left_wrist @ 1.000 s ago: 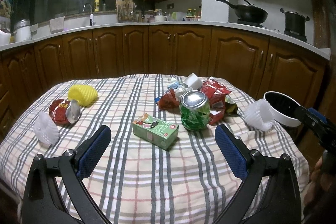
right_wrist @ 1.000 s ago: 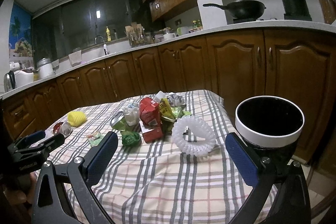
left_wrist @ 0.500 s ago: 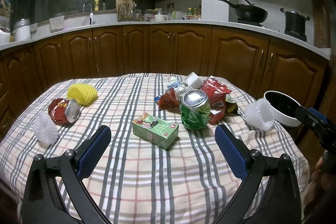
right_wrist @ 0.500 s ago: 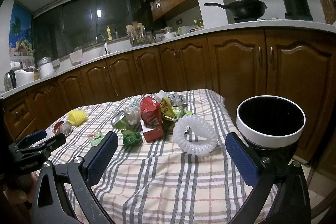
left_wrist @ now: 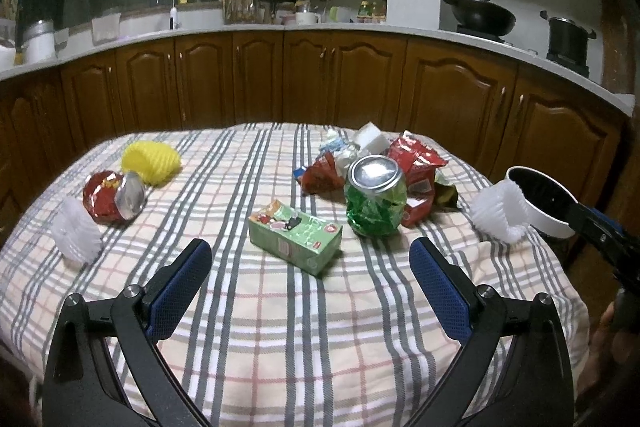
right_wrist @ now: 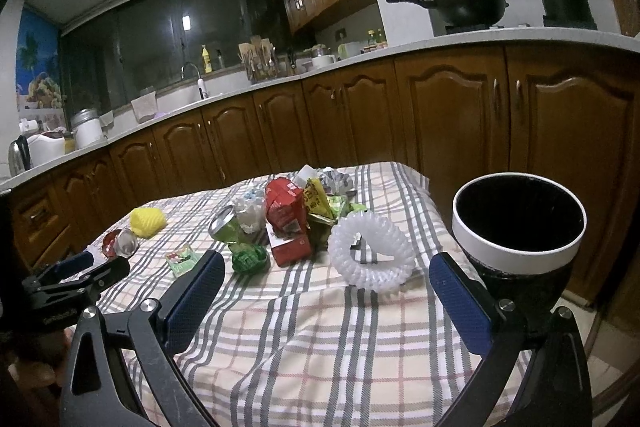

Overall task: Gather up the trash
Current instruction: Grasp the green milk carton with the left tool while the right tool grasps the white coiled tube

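A table draped in a plaid cloth of grey, pink and cream stripes (left_wrist: 304, 339) carries the scattered trash. The left gripper (left_wrist: 310, 279) hangs over the near edge with its blue-padded jaws spread wide and nothing between them; straight ahead of it lies a green rectangular juice carton (left_wrist: 296, 241) on its side. Just beyond and to the right stands a crushed green drink can with a silver top (left_wrist: 376, 201), touching a heap of red crumpled snack wrappers (left_wrist: 416, 167) with a white foam block (left_wrist: 370, 137) at the back. On the left side of the cloth lie a yellow foam fruit net (left_wrist: 150, 163), a red crumpled packet with a foil inside (left_wrist: 112, 197) just beside it, and a white foam fruit net (left_wrist: 76, 235) nearer the edge. The right gripper (right_wrist: 324, 293) is likewise wide open and empty — its jaws frame a second white foam net standing as a ring (right_wrist: 372, 251) near the table's right edge. Beside that edge, off the cloth, stands a round black bin with a white rim (right_wrist: 516, 247), its mouth open upward. In the right wrist view the same can (right_wrist: 232, 231) and a red carton (right_wrist: 286, 223) sit in the heap, well apart from the bin.
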The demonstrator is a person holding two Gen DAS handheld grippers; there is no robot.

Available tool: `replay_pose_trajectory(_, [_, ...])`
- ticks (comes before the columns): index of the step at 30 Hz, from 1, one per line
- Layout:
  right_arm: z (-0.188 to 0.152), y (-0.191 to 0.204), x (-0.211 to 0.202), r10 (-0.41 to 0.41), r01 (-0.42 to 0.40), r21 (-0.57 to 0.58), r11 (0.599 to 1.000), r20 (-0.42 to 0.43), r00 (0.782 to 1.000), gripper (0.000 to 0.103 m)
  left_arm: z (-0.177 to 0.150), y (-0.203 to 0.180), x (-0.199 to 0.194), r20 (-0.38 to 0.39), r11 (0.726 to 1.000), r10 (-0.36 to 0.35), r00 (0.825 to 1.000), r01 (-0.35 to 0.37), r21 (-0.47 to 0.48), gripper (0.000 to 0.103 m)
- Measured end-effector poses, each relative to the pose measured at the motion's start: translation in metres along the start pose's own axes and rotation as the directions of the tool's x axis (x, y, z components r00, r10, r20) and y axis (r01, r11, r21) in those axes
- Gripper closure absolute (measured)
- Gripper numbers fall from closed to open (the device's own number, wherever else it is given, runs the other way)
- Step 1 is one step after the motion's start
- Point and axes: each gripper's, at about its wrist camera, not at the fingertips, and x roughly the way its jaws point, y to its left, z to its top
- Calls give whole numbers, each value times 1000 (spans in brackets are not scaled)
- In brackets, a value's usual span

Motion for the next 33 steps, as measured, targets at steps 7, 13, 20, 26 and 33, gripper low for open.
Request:
replay_pose_trajectory(7, [0, -9, 10, 9, -8, 21, 1000, -34, 999, 0, 1, 8, 22, -82, 999, -9, 997, 6, -42, 2])
replay_pose_trajectory(13, [-1, -19, 21, 13, -9, 48, 999, -69, 998, 0, 3, 19, 45, -165, 995, -17, 986, 0, -102, 2])
replay_pose_trajectory(20, [3, -31, 34, 25, -18, 76, 997, -96, 995, 0, 8, 35, 74, -252, 986, -29, 967, -14, -168, 2])
replay_pose_trajectory(26, [6, -41, 56, 32, -17, 100, 995, -150, 988, 1, 14, 39, 106, -324, 977, -61, 944, -11, -215, 2])
replay_pose_trajectory(33, [6, -50, 79, 36, -13, 119, 993, -198, 980, 1, 21, 25, 142, -390, 982, -62, 919, -14, -190, 2])
